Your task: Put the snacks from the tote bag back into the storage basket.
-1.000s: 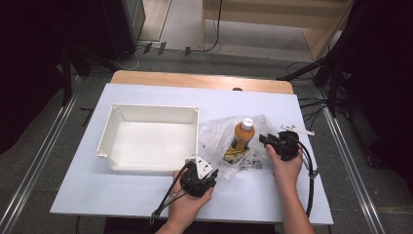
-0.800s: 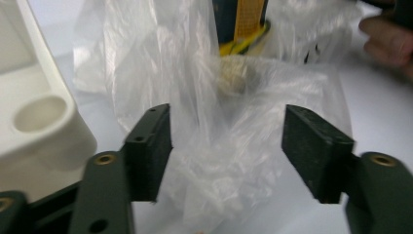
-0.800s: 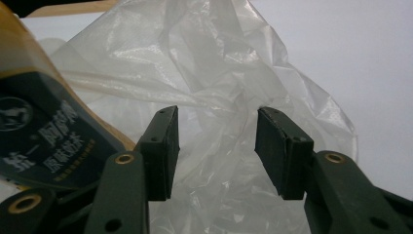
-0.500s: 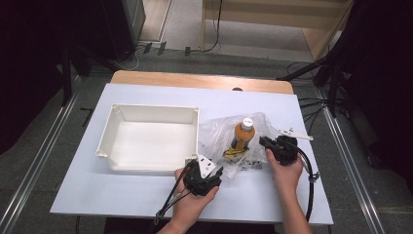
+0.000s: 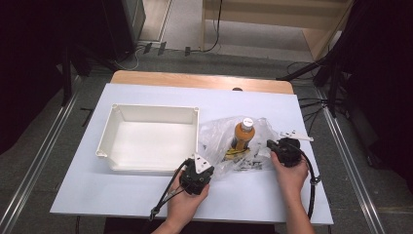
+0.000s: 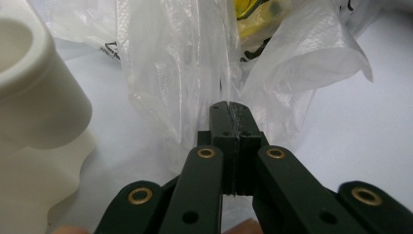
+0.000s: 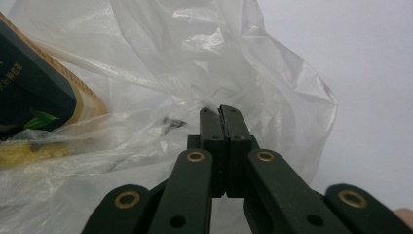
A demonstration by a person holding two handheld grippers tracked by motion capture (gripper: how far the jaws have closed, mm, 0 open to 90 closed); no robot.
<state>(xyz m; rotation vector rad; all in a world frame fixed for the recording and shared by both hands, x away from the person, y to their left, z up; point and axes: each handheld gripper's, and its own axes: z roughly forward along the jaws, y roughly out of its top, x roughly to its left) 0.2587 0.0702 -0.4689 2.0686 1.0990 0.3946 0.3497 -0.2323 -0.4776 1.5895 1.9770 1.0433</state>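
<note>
Since we want the clear plastic bag (image 5: 234, 146) opened, both grippers, left (image 6: 229, 109) and right (image 7: 219, 113), have just closed, pinching its film beside the white tray (image 5: 146, 141), bottle (image 5: 242, 136) inside.

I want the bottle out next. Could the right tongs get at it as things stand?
Probably not: the right tongs are shut on the plastic bag, whose film wraps the bottle.

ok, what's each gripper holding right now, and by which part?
Both hold the clear plastic bag: the left gripper is shut on film at its near-left edge, the right gripper on film at its right edge.
</note>
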